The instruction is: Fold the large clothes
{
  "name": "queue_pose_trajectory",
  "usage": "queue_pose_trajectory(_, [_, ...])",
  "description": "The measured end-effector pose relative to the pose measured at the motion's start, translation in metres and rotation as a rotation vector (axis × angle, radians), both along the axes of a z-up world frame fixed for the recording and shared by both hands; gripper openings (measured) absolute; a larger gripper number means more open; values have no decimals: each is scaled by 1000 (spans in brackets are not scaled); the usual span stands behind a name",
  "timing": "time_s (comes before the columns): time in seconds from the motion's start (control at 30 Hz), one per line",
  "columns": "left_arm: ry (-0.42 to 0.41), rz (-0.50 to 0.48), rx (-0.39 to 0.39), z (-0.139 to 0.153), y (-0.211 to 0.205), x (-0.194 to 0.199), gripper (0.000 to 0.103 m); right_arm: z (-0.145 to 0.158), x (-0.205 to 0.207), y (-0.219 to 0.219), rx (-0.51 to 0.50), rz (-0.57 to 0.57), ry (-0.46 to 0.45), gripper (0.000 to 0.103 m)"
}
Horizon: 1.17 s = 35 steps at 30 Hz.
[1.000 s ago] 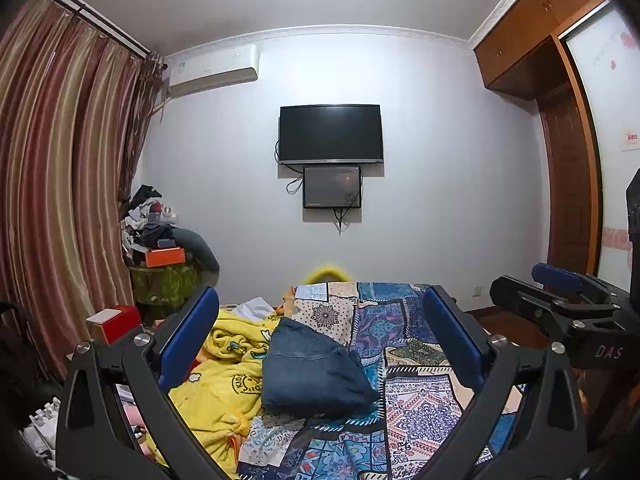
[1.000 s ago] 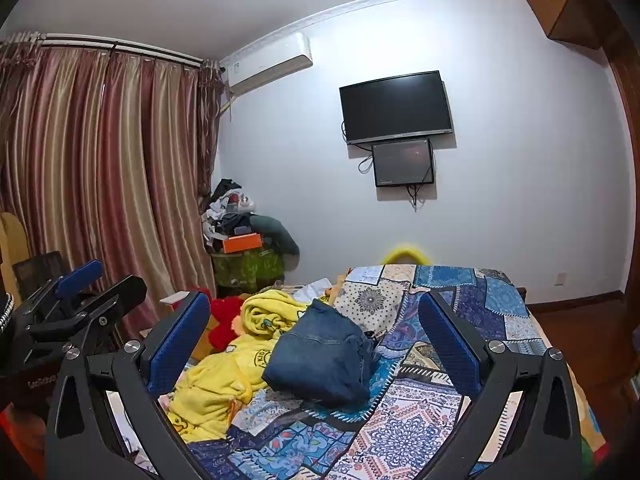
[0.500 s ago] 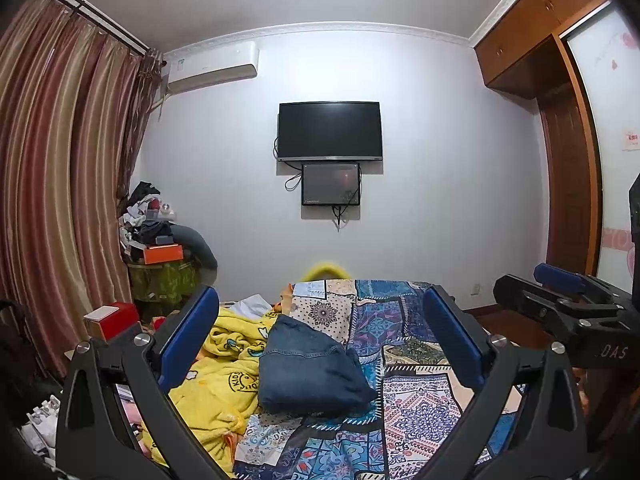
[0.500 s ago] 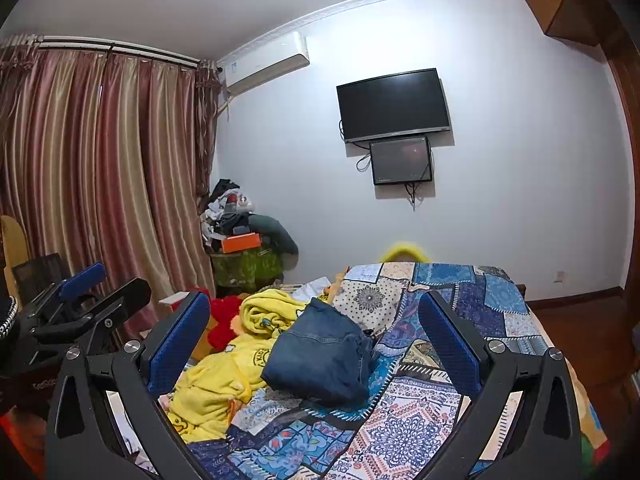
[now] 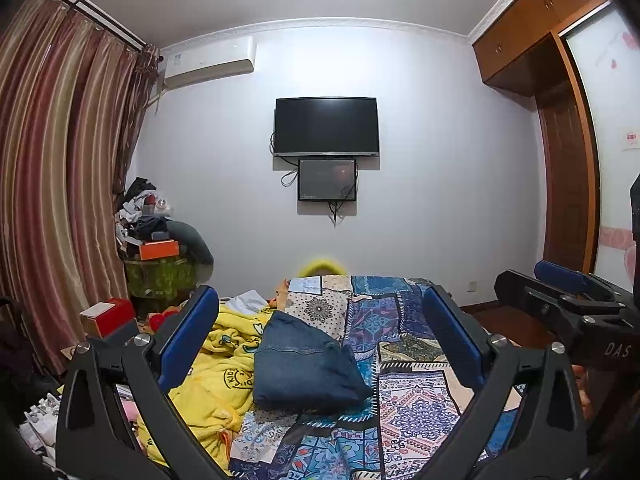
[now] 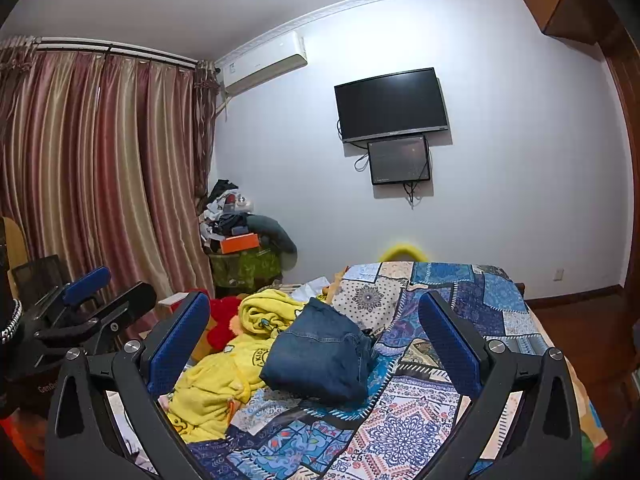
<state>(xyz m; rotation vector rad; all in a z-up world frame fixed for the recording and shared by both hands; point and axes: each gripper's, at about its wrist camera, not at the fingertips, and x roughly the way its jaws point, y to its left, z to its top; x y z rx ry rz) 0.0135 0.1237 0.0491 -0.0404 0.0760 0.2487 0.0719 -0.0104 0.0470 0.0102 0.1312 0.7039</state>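
- The left gripper (image 5: 320, 344) and the right gripper (image 6: 314, 340) both have the blue-padded fingers wide apart, and they hold nothing.
- The folded dark blue denim garment (image 5: 306, 364) lies on the patchwork bed cover (image 5: 416, 412), well ahead of both grippers.
- Just beside it lies a crumpled yellow fleece garment (image 5: 212, 372).
- Risk, in my judgement: reaching for the yellow fleece could drag the denim and undo its folds, because the two are so close.
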Motion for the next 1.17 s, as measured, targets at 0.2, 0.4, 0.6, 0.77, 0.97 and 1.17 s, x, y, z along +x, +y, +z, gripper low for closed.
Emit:
queue_pose_trajectory(0.2, [12, -16, -13, 0, 1, 3, 103, 0, 0, -2, 5, -7, 4, 103])
queue_pose_trajectory(0.4, [20, -42, -26, 0, 2, 4, 103, 0, 0, -3, 7, -12, 0, 103])
queue_pose_trajectory(0.6, [32, -59, -30, -1, 2, 8, 103, 1, 1, -2, 9, -18, 2, 103])
queue_pose_trajectory(0.77, [37, -62, -45, -3, 3, 10, 103, 1, 0, -2, 9, -20, 1, 103])
queue_pose_trajectory(0.97, [48, -72, -54, -6, 4, 13, 103, 0, 2, -2, 11, -23, 10, 103])
queue_pose_trajectory(1.17, [61, -79, -66, -9, 7, 18, 103, -1, 5, -2, 10, -24, 18, 103])
